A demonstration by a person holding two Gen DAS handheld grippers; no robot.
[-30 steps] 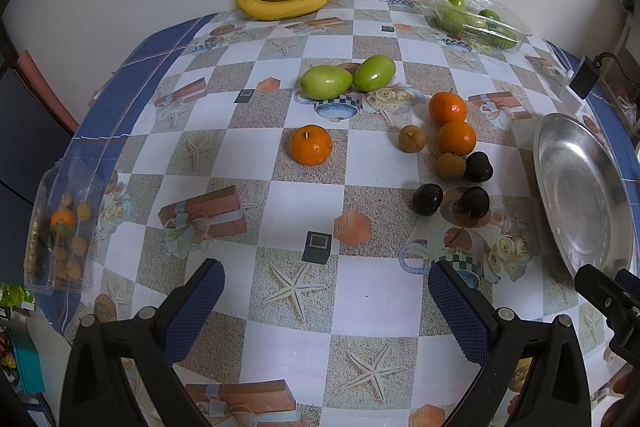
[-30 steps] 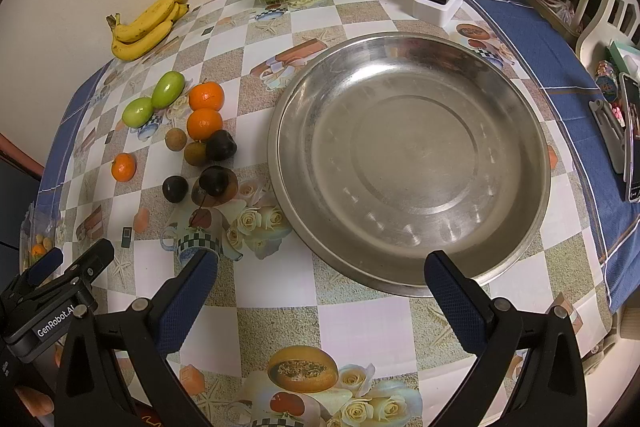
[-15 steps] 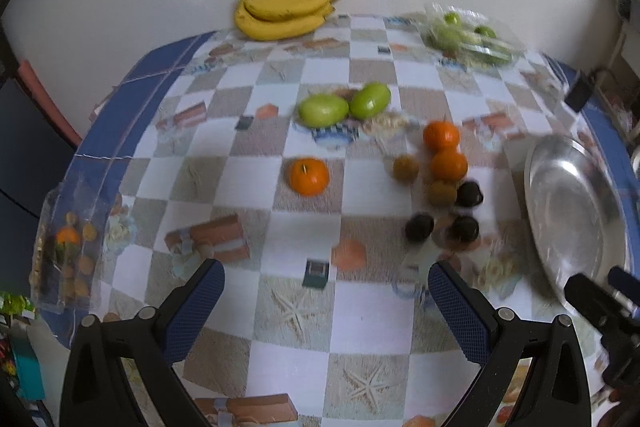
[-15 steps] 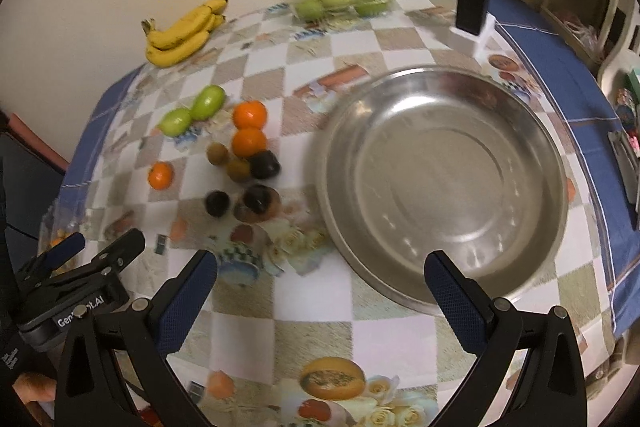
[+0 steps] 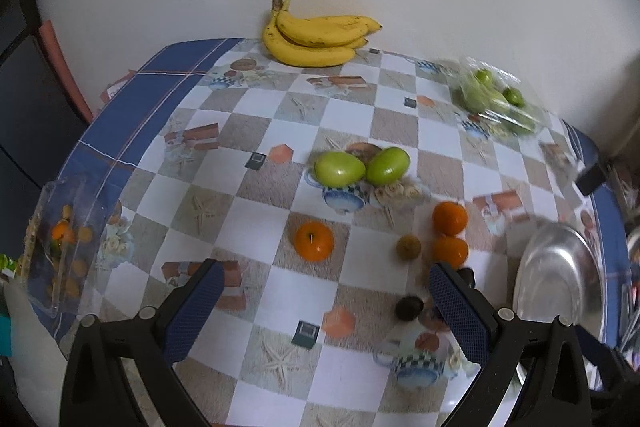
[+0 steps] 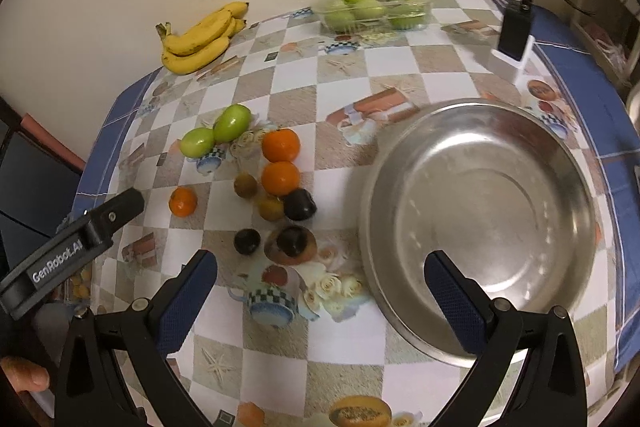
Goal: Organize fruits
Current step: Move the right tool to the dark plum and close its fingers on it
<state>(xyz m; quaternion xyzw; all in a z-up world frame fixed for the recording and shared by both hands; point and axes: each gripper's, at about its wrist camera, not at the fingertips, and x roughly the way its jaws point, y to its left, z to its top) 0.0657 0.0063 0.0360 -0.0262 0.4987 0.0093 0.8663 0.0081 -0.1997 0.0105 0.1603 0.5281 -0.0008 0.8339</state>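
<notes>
left tongs (image 5: 320,303) wide, empty | right tongs (image 6: 320,291) wide, empty | loose fruit on desk (image 6: 400,67), left of empty steel bowl (image 6: 480,223) | dark fruit (image 6: 247,241) ahead-left of right tongs, likely nearer arm

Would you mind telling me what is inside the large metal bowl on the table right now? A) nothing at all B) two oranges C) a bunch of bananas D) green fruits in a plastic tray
A: in the right wrist view the metal bowl shows only its bare shiny bottom, while the oranges, the bananas and the plastic tray of green fruits all sit on the tablecloth outside it.
</notes>
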